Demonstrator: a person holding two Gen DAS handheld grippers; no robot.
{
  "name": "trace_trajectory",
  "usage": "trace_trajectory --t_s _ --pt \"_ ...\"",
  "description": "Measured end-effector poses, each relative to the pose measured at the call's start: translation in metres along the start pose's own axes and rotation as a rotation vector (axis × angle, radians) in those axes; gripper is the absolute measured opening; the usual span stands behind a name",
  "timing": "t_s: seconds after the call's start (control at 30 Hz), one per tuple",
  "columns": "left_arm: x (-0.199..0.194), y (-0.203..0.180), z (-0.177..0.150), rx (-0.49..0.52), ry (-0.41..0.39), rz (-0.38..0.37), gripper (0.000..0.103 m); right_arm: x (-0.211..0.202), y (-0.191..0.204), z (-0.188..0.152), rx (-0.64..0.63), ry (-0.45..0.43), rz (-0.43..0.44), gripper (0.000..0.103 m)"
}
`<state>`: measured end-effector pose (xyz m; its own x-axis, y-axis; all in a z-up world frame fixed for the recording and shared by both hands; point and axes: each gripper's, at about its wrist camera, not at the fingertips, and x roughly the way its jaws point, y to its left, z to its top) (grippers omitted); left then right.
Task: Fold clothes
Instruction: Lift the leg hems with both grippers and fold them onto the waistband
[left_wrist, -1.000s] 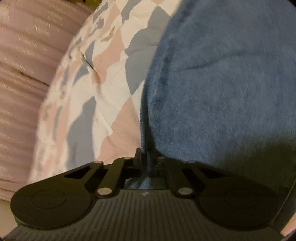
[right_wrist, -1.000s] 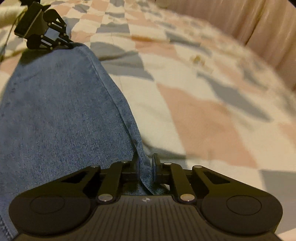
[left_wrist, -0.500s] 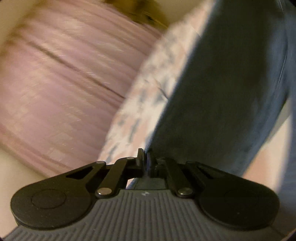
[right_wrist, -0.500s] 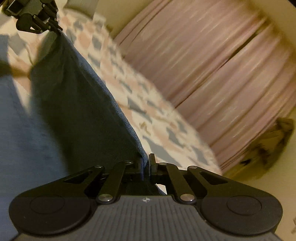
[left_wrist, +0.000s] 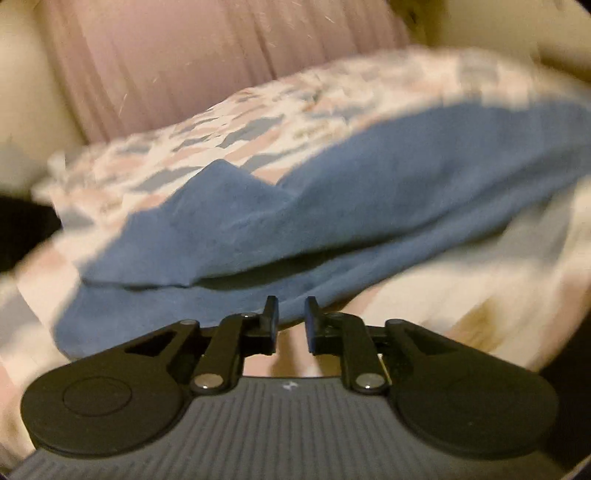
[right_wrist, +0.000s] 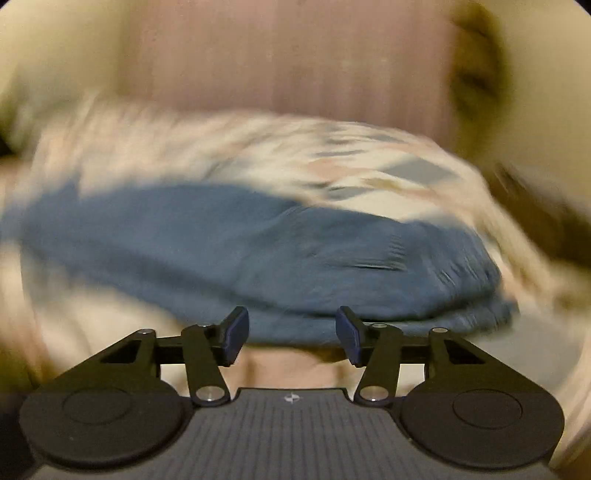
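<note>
While both views are blurry, the blue jeans (left_wrist: 332, 192) can be seen lying on the bed, on top of a quilt (left_wrist: 229, 122) with pink, grey and white patches. The jeans look folded over, with one layer on top of another and a dark gap between the layers at the near edge. A corner of the top layer sticks up like a little hill. The left gripper (left_wrist: 290, 319) is just in front of the jeans, its jaws a little apart and holding nothing. The right gripper (right_wrist: 291, 336) is also just in front of the jeans (right_wrist: 258, 251), its jaws wide apart and empty. A pink curtain (left_wrist: 207, 55) hangs behind the bed.
</note>
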<state>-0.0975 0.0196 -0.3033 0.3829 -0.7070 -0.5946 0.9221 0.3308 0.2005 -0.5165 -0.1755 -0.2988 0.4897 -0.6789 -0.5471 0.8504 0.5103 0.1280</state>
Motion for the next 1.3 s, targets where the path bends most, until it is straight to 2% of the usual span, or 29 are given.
trace_trajectory --t_s 0.03,0.1,0.13,0.17,0.2,0.27,0.33,0.43,0.53,0.57,0.7,0.8,0.83,0.9,1.03,1.07,1.1,1.17,1.3 --pt "-0.005 -0.003 0.007 -0.007 -0.023 -0.005 0.017 -0.003 -0.023 0.008 0.171 -0.023 0.029 0.051" --pt "-0.013 -0.013 0.021 0.088 -0.075 -0.001 0.019 0.001 -0.072 0.014 0.53 -0.054 0.106 0.05" --pt "-0.012 -0.021 0.029 0.154 -0.088 0.008 0.022 0.005 -0.092 0.014 0.667 -0.057 0.136 0.051" --pt "-0.009 -0.03 0.032 0.239 -0.094 0.022 0.026 0.01 -0.107 0.015 0.758 -0.062 0.152 0.05" --pt "-0.005 -0.041 0.035 0.341 -0.102 0.036 0.028 0.014 -0.12 0.017 0.821 -0.065 0.134 0.05" --pt "0.005 -0.057 0.024 0.501 -0.113 0.031 0.029 0.024 -0.137 0.02 0.892 -0.044 0.03 0.05" --pt "0.013 -0.067 0.021 0.61 -0.108 -0.005 0.029 0.034 -0.149 0.021 0.939 -0.011 -0.064 0.048" --pt "0.03 -0.078 0.008 0.792 -0.081 -0.029 0.029 0.049 -0.159 0.022 0.977 0.024 -0.101 0.047" --pt "0.042 -0.084 -0.01 0.911 -0.064 -0.048 0.028 0.06 -0.16 0.024 0.991 0.041 -0.109 0.054" --pt "0.044 -0.085 -0.014 0.937 -0.067 -0.047 0.027 0.063 -0.159 0.024 0.995 0.046 -0.109 0.059" --pt "0.049 -0.095 -0.033 1.074 -0.087 -0.025 0.027 0.061 -0.159 0.024 1.034 0.051 -0.117 0.068" --pt "0.06 -0.103 -0.046 1.213 -0.113 0.005 0.026 0.057 -0.162 0.022 1.079 0.036 -0.124 0.064" --pt "0.063 -0.103 -0.046 1.223 -0.114 0.004 0.026 0.055 -0.164 0.02 1.099 0.028 -0.12 0.063" --pt "0.068 -0.099 -0.042 1.188 -0.101 -0.019 0.019 0.058 -0.168 0.018 1.116 0.027 -0.116 0.055" --pt "0.077 -0.091 -0.038 1.098 -0.088 -0.043 0.008 0.077 -0.166 0.023 0.999 0.069 -0.075 0.052" --pt "0.078 -0.091 -0.039 1.095 -0.093 -0.036 0.005 0.081 -0.163 0.025 0.96 0.078 -0.069 0.042" --pt "0.077 -0.091 -0.04 1.096 -0.109 -0.024 0.003 0.081 -0.16 0.028 0.919 0.068 -0.075 0.023" --pt "0.073 -0.092 -0.042 1.093 -0.147 0.002 0.003 0.073 -0.151 0.033 0.837 0.007 -0.086 0.011" --pt "0.046 -0.087 -0.033 1.038 -0.205 0.045 0.002 0.036 -0.138 0.043 0.792 -0.108 -0.058 0.009"
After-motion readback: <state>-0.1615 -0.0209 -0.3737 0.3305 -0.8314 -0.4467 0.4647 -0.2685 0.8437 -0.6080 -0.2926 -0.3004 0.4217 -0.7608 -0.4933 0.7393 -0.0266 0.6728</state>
